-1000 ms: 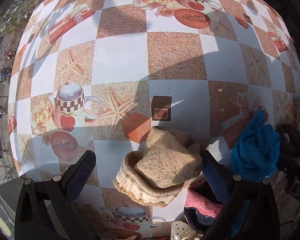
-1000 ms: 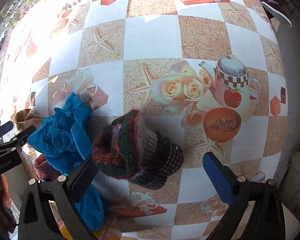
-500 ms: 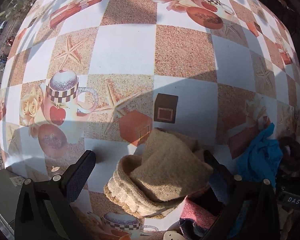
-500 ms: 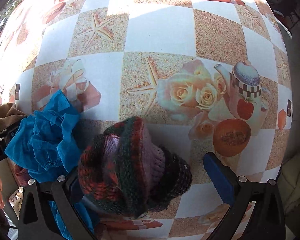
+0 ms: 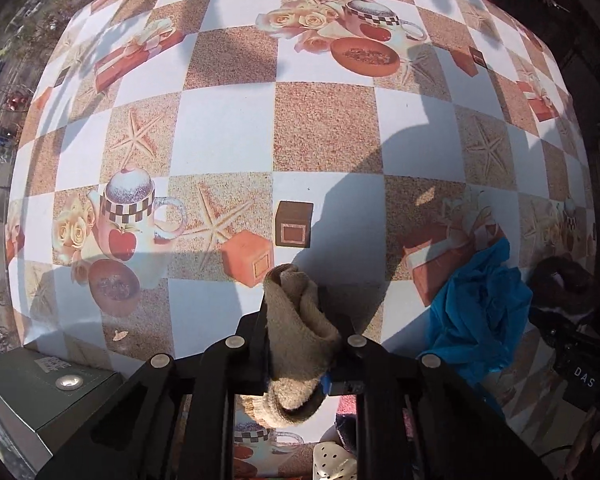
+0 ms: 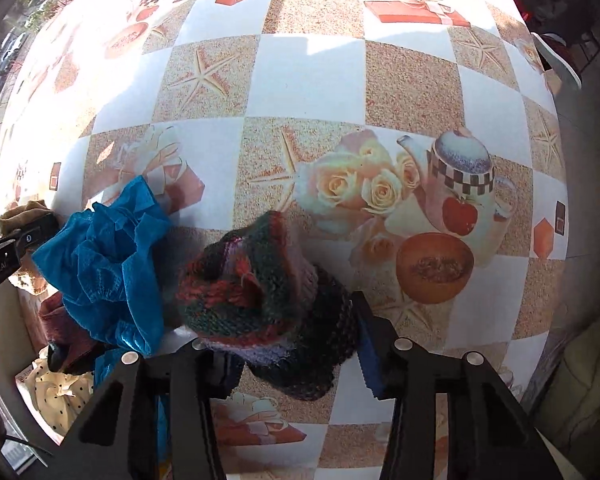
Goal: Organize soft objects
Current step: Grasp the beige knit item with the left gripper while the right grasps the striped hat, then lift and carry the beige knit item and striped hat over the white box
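Left gripper (image 5: 300, 344): jaws drawn in tight on a tan, coarse-knit woollen piece (image 5: 298, 328), bunched and folded, pinched at mid-length. Its top lobe stands above the fingers, and a loose cuff end hangs below them. It looks lifted off the checked, printed vinyl tablecloth (image 5: 228, 140), though the fisheye makes the clearance hard to judge.

Right gripper (image 6: 284, 344): jaws partly closed around a multicolour knitted hat in red, green and dark yarn (image 6: 260, 280). The blue-padded right finger (image 6: 370, 354) sits against the dark ribbed edge. The left finger is hidden under the knit, so a firm hold cannot be confirmed.

Just left of the hat lies a crumpled bright blue crinkled fabric (image 6: 108, 264), touching or overlapping it. Under that sit a reddish-pink knit (image 6: 60, 320) and a cream cloth with dark dots (image 6: 56, 392) at the table's near edge.

Risks:
- The tan piece is held by a fold only; the hanging cuff may unroll and slide out if it is swung.
- The hat is bulky and springy; a shallow bite on the brim may let the crown peel away.
- The blue fabric may snag on the hat and drag along, pulling the edge pile off the table.
- The two grippers work close together and could collide.
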Demonstrator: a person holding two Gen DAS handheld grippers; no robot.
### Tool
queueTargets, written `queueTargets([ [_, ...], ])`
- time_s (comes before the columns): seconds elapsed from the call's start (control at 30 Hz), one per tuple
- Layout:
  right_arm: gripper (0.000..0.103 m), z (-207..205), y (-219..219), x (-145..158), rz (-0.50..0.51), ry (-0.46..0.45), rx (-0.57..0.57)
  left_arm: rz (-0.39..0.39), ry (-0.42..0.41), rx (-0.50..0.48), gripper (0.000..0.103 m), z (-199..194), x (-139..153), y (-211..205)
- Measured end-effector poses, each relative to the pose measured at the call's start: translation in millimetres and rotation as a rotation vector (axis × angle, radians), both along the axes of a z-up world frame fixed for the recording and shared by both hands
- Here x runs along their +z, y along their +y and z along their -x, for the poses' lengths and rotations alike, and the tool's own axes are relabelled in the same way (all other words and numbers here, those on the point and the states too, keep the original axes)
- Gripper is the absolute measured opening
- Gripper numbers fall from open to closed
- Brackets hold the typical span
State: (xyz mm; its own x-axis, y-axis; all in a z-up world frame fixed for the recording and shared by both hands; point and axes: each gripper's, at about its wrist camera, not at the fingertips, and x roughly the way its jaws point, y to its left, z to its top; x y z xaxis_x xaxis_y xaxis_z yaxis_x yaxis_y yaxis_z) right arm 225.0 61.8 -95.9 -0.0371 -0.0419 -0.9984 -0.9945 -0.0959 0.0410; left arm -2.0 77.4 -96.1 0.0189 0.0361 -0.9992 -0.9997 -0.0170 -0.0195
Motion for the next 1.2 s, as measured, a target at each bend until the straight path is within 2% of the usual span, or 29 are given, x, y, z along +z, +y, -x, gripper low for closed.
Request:
queueTargets([
  [0.2,0.046,-20,-22,38,-0.037,0.070,-0.064,-0.080,-0.013,-0.008,0.019,15,44,-29],
  [0.43,0.046,-21,-69,94,-0.093,0.132,-0.107,-0.145,-0.055,-0.087,0.019,10,97,-75],
  [0.57,0.046,-15,-92,131,-0.129,0.155,-0.120,-0.162,-0.051,-0.178,0.019,0,123,-114],
  [0.73,0.046,9,-132,166,-0.161,0.178,-0.118,-0.136,-0.077,-0.306,0.019,-3,142,-162],
  [0.87,0.046,32,-162,173,-0.164,0.192,-0.103,-0.124,-0.051,-0.384,0.019,-5,150,-194],
  [1.2,0.046,75,-188,170,-0.137,0.206,-0.033,-0.125,-0.058,-0.415,0.019,-8,155,-220],
])
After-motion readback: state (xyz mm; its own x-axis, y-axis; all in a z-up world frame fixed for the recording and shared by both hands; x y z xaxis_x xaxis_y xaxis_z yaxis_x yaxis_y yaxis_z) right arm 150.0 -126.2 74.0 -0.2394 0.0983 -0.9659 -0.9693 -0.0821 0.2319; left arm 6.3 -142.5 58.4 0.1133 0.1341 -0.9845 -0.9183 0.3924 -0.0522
